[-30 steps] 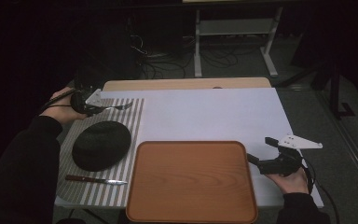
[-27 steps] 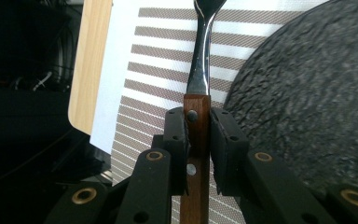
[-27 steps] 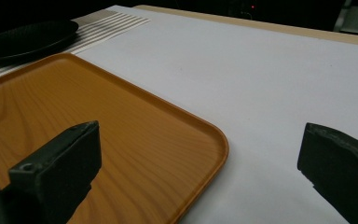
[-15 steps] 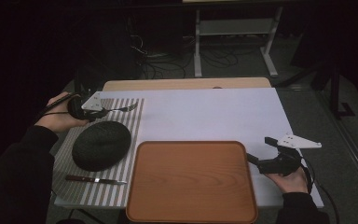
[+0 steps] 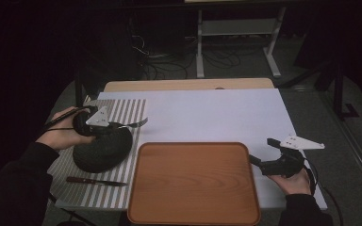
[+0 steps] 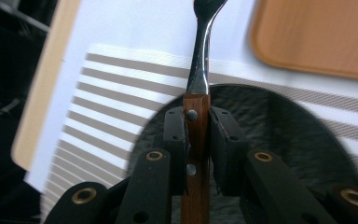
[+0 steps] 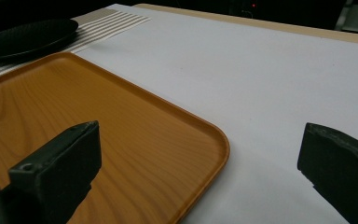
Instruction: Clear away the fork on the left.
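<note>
Both grippers matte black: left gripper (image 6: pixel 197 154) has linked arms with brass-ringed pivots and small dark screws in its block pads. Right gripper (image 5: pixel 258 163) carries a grey three-cornered plate with small holes, black cable trailing off it. Person wears dark long sleeves.

The white-topped table (image 5: pixel 217 113) carries a striped placemat (image 5: pixel 127 113) and a wooden tray (image 5: pixel 193 183).

Left gripper (image 5: pixel 115 126) held low at left by left hand (image 5: pixel 63 134), jaws clamped tight, forearm angled in from bottom left corner. Right gripper (image 5: pixel 259 162) gripped by right hand (image 5: pixel 292 181) at right, jaws spread wide, pointed leftward.
</note>
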